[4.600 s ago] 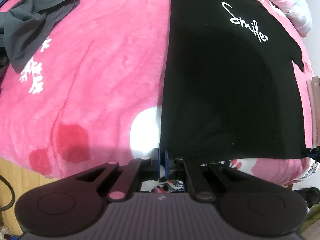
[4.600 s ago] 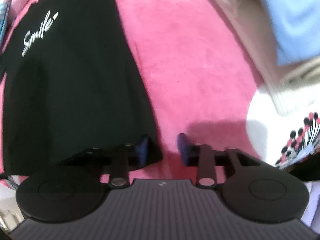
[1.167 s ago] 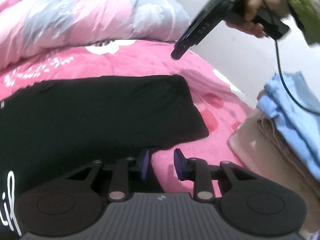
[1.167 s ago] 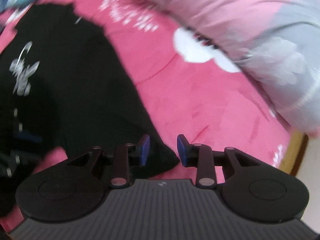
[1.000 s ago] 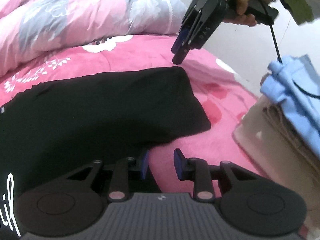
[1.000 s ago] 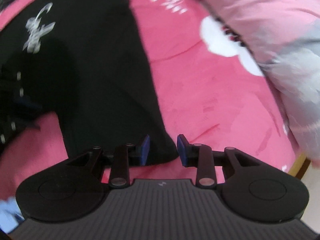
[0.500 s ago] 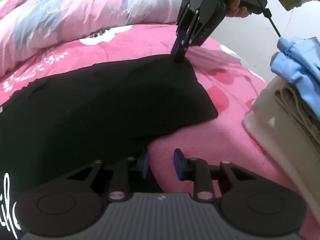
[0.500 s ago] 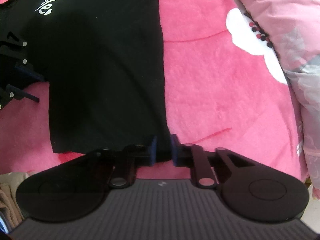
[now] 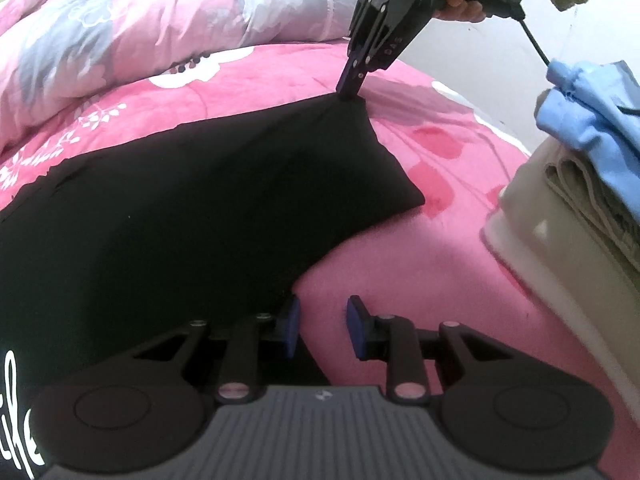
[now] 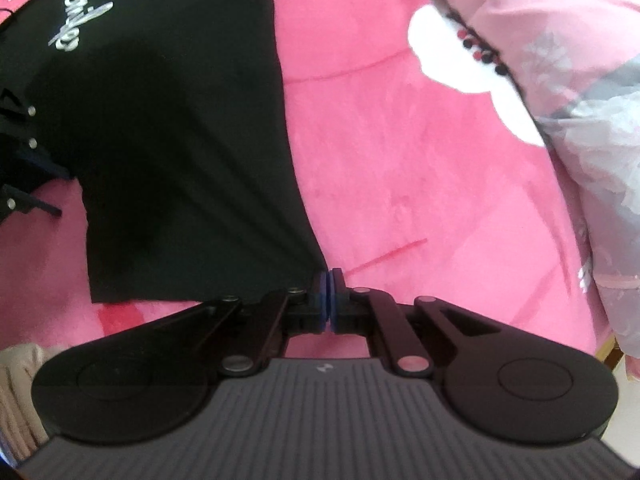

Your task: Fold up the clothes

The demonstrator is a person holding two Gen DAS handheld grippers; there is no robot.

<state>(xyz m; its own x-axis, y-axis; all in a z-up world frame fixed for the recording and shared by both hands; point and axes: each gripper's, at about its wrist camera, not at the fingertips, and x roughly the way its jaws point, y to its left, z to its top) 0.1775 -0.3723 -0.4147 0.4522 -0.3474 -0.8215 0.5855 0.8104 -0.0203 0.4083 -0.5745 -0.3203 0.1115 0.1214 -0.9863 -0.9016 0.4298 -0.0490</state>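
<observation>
A black T-shirt [image 9: 180, 208] with white script lettering lies flat on a pink fleece blanket [image 9: 400, 272]. In the left wrist view my left gripper [image 9: 320, 328] is open, its left finger over the shirt's near edge and its right finger over bare blanket. My right gripper [image 9: 350, 92], held by a hand, is shut on the shirt's far corner, and the cloth puckers there. In the right wrist view the right gripper [image 10: 330, 300] has its blue pads pressed together on that corner of the shirt [image 10: 168, 152]. The left gripper's fingers [image 10: 24, 200] show at the left edge.
A pink and grey floral duvet [image 9: 160, 20] is bunched along the far side of the bed. A stack of folded clothes, beige [image 9: 568, 216] beneath and light blue [image 9: 588, 120] on top, sits at the right. A white wall lies behind.
The right gripper came down onto the shirt's far corner and closed on it. The left gripper stayed open at the near edge and shifted only slightly.
</observation>
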